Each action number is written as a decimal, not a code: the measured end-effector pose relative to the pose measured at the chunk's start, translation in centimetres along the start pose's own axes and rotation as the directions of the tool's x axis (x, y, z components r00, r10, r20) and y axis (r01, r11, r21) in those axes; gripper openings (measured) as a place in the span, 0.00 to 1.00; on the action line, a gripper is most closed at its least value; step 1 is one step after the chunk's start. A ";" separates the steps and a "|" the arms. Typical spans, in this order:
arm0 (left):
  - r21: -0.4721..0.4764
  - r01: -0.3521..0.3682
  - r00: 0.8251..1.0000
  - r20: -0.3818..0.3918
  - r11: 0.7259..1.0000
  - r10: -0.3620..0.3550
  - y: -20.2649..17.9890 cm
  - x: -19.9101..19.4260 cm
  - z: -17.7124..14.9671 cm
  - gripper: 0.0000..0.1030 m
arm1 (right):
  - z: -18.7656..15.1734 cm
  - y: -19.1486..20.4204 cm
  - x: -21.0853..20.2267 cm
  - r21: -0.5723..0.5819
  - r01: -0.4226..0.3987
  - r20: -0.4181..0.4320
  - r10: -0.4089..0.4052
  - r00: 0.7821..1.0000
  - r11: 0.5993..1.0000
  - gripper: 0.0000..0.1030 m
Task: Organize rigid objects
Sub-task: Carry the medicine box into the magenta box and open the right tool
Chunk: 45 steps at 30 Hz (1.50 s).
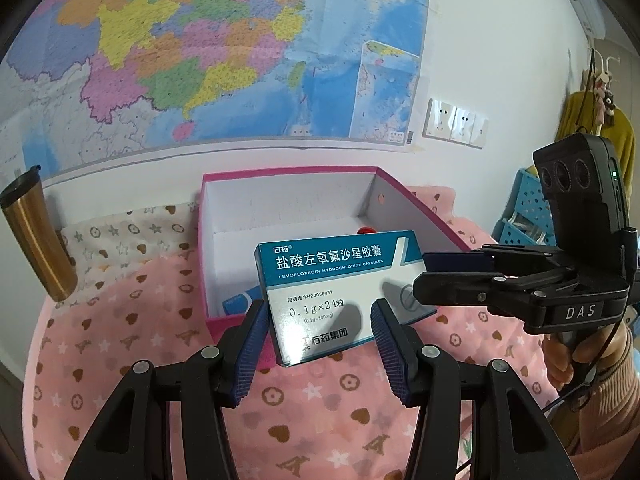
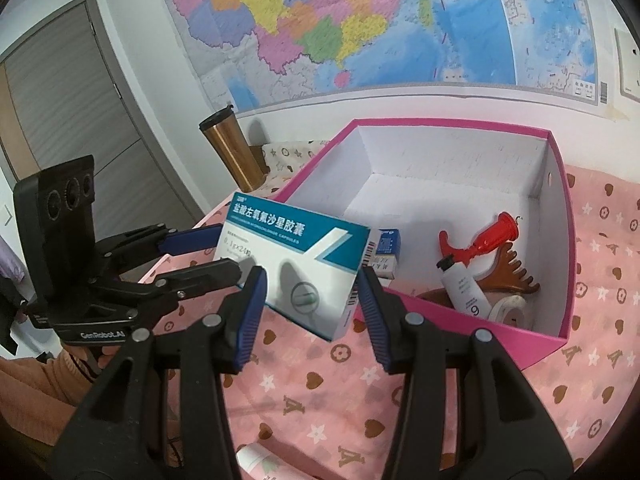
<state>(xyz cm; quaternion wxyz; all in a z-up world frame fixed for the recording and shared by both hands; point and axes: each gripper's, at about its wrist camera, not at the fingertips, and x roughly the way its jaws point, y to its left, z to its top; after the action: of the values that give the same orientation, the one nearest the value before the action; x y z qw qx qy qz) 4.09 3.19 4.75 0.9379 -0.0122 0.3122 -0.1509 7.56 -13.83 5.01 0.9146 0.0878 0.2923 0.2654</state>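
You're holding two tongs, left (image 1: 318, 310) and right (image 2: 310, 280), both spread wide. One med box (image 1: 340, 288) is sitting tilted between the pads of each, face toward both cameras. The left pad of each pair is overlapping its face. I cannot tell whether any pad is actually pressing it, or whether its lower edge is resting on the blanket (image 1: 320, 408).

Just beyond the tips, one pink bin (image 2: 560, 248) is standing open. It's holding five things:
- one red plastic piece (image 2: 486, 236)
- one white tube (image 2: 464, 284)
- one brown comb (image 2: 516, 272)
- one small blue carton (image 2: 386, 246)
- one pale round item (image 2: 510, 308)

One copper tumbler (image 1: 36, 236) is standing far left of the left tongs, by the wall.

The blanket is covering the whole surface, pink with hearts, stars and flowers. One big map (image 1: 224, 48) is hanging on the white wall ahead. One triple outlet plate (image 1: 456, 122) is sitting right of it. Blue crates (image 1: 524, 208) and a yellow garment (image 1: 616, 132) are showing far right. A grey door (image 2: 68, 92) is showing far left in the right view.

In the left view the med box is hiding most of the bin's contents. The round item is cut off by the bin's front wall, so it's hard to name. Below the right tongs, one pink-white tube (image 2: 260, 462) is getting cut by the frame edge.
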 end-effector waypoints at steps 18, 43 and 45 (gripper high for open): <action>-0.023 -0.016 1.000 -0.004 1.000 0.016 1.0 1.6 1.4 0.51 | 1.0 -0.4 0.2 -0.001 0.010 0.011 -0.010 1.000 1.000 0.49; -0.049 -0.053 0.998 -0.049 0.997 0.050 2.7 4.2 2.5 0.51 | 3.0 -1.4 1.9 0.020 0.005 0.006 -0.005 1.000 1.000 0.49; -0.065 -0.052 0.997 -0.064 0.997 0.048 3.2 4.7 2.6 0.51 | 3.2 -1.6 2.4 0.028 0.002 0.000 -0.002 1.000 1.000 0.49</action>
<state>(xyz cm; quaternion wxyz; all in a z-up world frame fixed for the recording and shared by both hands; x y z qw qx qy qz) 10.04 4.69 3.72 0.9303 -0.0309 0.3462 -0.1171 11.76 -13.92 5.90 0.9135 0.1003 0.2960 0.2605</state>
